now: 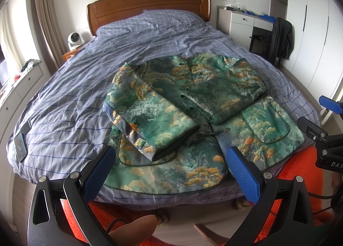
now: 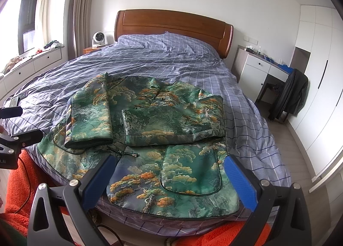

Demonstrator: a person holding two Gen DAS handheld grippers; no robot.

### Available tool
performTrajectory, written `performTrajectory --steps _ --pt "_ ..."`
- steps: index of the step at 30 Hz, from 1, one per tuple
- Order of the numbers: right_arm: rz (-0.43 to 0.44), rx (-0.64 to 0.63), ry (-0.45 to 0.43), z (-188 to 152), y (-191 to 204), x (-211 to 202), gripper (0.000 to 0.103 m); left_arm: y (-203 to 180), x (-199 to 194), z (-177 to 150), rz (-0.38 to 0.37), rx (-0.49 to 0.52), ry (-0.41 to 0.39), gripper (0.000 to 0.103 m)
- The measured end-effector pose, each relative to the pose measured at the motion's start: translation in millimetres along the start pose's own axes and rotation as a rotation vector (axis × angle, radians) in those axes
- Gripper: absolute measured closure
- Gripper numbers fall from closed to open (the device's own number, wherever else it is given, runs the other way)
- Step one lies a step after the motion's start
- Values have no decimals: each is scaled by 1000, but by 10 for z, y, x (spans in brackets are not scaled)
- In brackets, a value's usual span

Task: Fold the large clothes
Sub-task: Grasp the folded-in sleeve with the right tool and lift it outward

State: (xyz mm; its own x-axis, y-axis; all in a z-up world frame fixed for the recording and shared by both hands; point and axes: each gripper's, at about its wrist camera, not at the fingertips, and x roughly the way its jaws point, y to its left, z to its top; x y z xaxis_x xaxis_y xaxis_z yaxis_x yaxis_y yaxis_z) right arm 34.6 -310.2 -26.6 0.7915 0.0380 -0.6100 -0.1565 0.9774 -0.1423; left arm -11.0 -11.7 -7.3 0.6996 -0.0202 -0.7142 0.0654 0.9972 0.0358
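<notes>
On the near end of the bed point(image 1: 64, 87), over the blue checked duvet: green landscape-print jacket point(image 1: 193, 104), front up, both sleeves folded across the chest, hem toward the bed's foot edge. Above the hem, left gripper point(image 1: 169, 160), jaws spread wide, nothing between the blue pads, apart from the cloth. Likewise the right gripper point(image 2: 169, 173), jaws wide and empty, poised over the patch pocket point(image 2: 190, 171). At the duvet's left edge, a phone point(image 1: 20, 144). Beyond, wooden headboard point(image 1: 150, 3), small white fan point(image 1: 74, 40), dark garment draped on a chair point(image 1: 280, 38).
</notes>
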Motion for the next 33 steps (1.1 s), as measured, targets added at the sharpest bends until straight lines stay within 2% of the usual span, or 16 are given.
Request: performTrajectory --steps 14,17,21,24,27,29,33 --pt "4 -15 -10 6 48 -26 0 29 12 -61 19 17 12 0" --pt "3 -19 -53 71 3 -36 0 69 52 -66 21 5 22 0" --pt "36 -29 -103 213 -64 44 0 148 75 -55 -26 -39 42 0" --pt "157 -90 -91 253 -16 330 0 165 34 -42 -30 -54 24 0" --pt "210 -194 3 282 216 791 0 189 49 -49 -29 -61 37 0" --pt "217 -240 33 328 401 1086 0 211 72 -70 -12 -66 44 0" --pt "206 -359 170 304 816 1820 1 259 106 -126 9 -73 69 0"
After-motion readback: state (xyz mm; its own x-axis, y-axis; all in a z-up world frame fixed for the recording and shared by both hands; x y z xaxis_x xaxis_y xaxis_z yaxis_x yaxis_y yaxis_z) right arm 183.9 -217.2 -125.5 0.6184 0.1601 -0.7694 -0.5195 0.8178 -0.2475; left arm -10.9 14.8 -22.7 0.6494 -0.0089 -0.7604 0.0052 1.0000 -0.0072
